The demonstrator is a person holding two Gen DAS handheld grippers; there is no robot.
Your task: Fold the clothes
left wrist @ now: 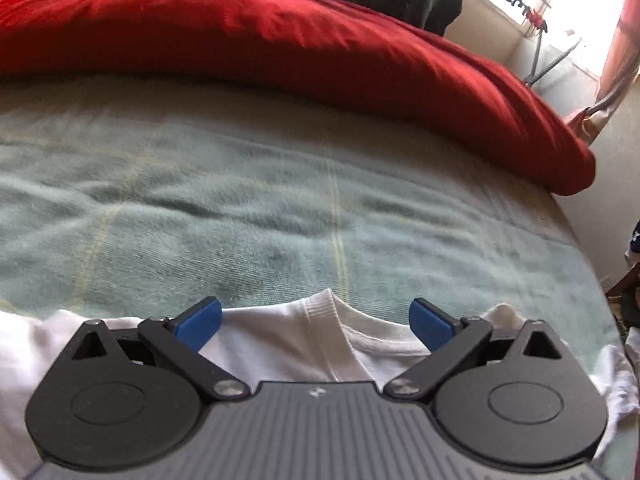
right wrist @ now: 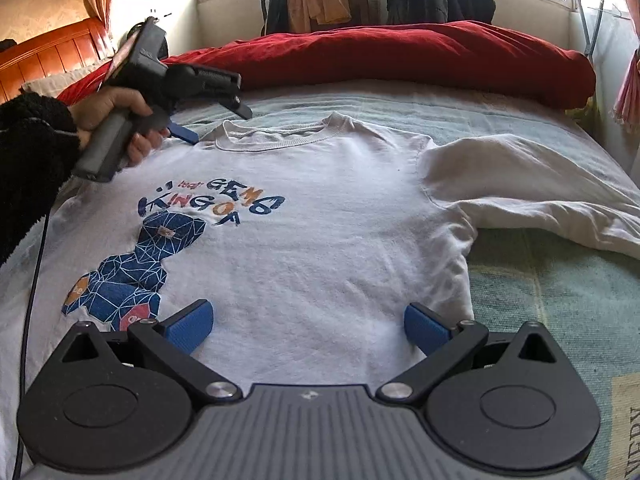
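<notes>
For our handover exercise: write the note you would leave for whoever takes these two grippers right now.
Left gripper: open, empty, at the ribbed collar of the white printed T-shirt.
Right gripper: open, empty, over the shirt's lower body.
The shirt lies flat, print up, on the pale green blanket; one sleeve is spread out to the right. The red duvet is bunched behind.
Done: shirt laid out. Left: every fold; no fold is visible yet.
</notes>
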